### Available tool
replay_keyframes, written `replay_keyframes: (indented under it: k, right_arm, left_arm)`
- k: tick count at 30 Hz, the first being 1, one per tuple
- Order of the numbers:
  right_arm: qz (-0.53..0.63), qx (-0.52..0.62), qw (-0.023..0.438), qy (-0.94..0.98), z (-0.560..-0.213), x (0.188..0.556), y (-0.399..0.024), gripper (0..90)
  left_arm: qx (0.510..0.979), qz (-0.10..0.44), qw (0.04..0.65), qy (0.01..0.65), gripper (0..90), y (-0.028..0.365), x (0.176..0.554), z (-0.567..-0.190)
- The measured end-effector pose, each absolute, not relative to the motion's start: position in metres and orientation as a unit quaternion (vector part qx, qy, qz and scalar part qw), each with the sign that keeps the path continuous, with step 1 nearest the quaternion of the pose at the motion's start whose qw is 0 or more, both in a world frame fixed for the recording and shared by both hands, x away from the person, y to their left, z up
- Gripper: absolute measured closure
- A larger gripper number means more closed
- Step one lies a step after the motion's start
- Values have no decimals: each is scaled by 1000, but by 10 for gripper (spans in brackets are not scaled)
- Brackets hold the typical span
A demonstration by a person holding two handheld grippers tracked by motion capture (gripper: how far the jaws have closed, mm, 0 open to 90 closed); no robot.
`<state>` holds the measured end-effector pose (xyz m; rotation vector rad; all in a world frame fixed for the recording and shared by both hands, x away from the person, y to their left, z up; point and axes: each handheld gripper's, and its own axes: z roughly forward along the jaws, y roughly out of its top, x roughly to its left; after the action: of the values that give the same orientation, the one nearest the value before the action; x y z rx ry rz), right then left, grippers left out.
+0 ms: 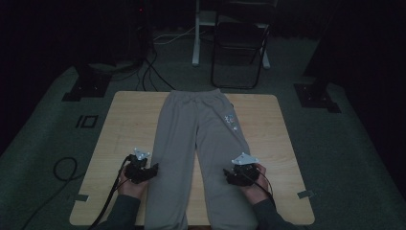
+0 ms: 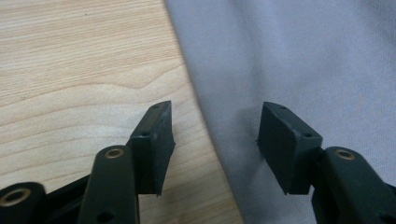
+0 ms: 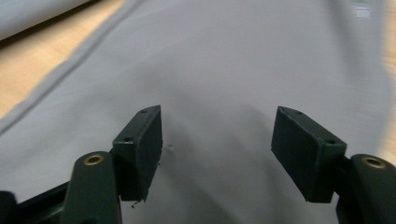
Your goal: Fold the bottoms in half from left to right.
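Grey trousers (image 1: 201, 143) lie flat along the table (image 1: 124, 124), the left gripper (image 2: 215, 140) open astride their outer edge, the right gripper (image 3: 217, 140) open over a leg.

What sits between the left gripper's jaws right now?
In the left gripper view, the trousers' outer edge runs between the open jaws of the left gripper, with bare table on one side. Nothing is pinched.

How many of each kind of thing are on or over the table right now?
Grey sweatpants: 1
Grippers: 2, left gripper and right gripper
Total: 3, all on or over the wooden table
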<state>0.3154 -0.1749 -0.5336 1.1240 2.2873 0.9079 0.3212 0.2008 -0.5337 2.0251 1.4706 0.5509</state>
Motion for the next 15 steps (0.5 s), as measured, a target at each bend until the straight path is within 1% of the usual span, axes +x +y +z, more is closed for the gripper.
replay_keyframes:
  k: [4,7,8,15]
  right_arm:
    - [325,376,207,843,-538,307,-155,330]
    - [341,358,188,849,-538,300,-142,330]
    - [337,348,188,854,-540,298,-136,330]
    - [346,333,169,861,-542,294,-116,345]
  left_arm:
    - [753,206,288,555,543,203,322,-533]
    - [752,208,290,555,550,203,321,-534]
    - [751,208,290,555,557,203,322,-534]
    - [750,199,303,553,705,203,323,-534]
